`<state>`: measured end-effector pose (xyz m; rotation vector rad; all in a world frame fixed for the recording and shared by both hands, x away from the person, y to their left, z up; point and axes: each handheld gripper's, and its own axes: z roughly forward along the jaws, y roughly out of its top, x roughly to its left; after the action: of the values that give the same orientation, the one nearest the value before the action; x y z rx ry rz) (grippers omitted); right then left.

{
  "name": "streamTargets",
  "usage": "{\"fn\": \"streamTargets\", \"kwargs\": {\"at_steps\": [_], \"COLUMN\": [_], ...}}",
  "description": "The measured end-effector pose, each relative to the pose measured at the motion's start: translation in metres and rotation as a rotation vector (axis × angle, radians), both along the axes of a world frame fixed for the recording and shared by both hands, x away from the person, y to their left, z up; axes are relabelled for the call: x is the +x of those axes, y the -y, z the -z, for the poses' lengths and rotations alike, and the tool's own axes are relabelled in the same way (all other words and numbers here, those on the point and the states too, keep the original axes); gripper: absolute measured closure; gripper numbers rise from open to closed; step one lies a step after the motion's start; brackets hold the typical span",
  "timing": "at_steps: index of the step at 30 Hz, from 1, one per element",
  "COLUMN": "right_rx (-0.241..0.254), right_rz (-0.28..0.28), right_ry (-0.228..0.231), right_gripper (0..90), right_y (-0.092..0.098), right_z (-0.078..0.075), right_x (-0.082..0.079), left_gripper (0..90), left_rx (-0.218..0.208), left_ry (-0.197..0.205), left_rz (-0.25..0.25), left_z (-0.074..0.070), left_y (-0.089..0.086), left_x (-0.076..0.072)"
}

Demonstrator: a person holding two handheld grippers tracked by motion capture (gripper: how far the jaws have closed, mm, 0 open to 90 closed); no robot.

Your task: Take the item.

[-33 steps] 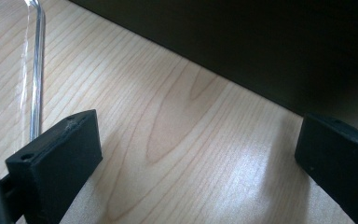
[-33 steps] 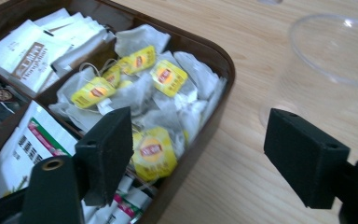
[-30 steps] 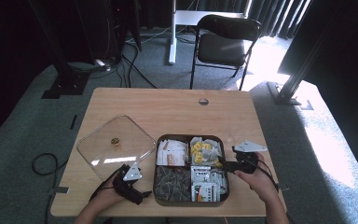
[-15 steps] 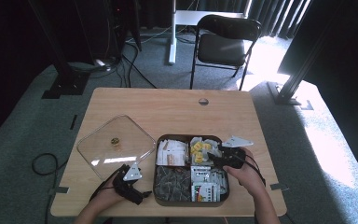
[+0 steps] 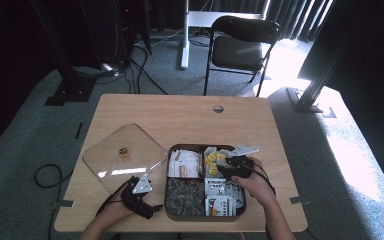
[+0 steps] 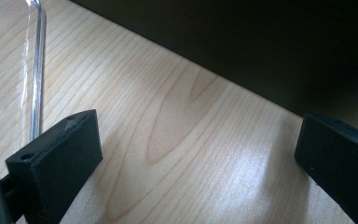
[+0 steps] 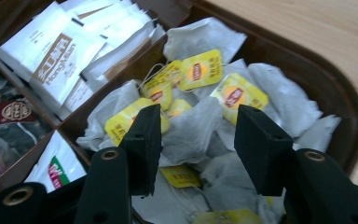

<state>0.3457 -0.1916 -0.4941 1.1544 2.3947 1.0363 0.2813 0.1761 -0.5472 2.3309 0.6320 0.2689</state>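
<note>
The right tongs (image 7: 198, 144) are closing, not yet pinching, over a light, soft, tearable tea bag (image 7: 193, 130), best gripped mid-pouch, while the left tongs (image 6: 191, 163) are gaping empty.

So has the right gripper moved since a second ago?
Yes. In the high view the right gripper has come left, from beside the tray's right rim to over the tea bags. Its jaws have been closing, gripping nothing yet.

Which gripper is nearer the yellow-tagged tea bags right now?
Right. The right gripper is over the tea bags, one bag between its closing jaws. The left gripper rests on the table beside the tray, jaws open.
</note>
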Motion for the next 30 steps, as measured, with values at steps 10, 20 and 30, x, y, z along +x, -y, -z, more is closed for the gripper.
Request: {"fn": "streamTargets", "kwargs": {"at_steps": [10,20,30], "right_rx": [-0.018,0.011,0.048], "right_rz": [-0.043,-0.029,-0.018], "right_ry": [-0.051,-0.014,0.017], "right_gripper": [76.1,84.1,84.6], "right_y": [-0.005,-0.001,0.005], "right_z": [0.003,-0.008,-0.021], "right_x": [0.002,-0.001,-0.003], "left_gripper": [0.5,0.5,0.5], "left_rx": [0.0,0.0,0.001], "left_ry": [0.0,0.0,0.001], "left_rz": [0.0,0.0,0.0], "left_z": [0.0,0.0,0.0], "left_y": [0.0,0.0,0.0], "left_x": [0.0,0.0,0.0]}}
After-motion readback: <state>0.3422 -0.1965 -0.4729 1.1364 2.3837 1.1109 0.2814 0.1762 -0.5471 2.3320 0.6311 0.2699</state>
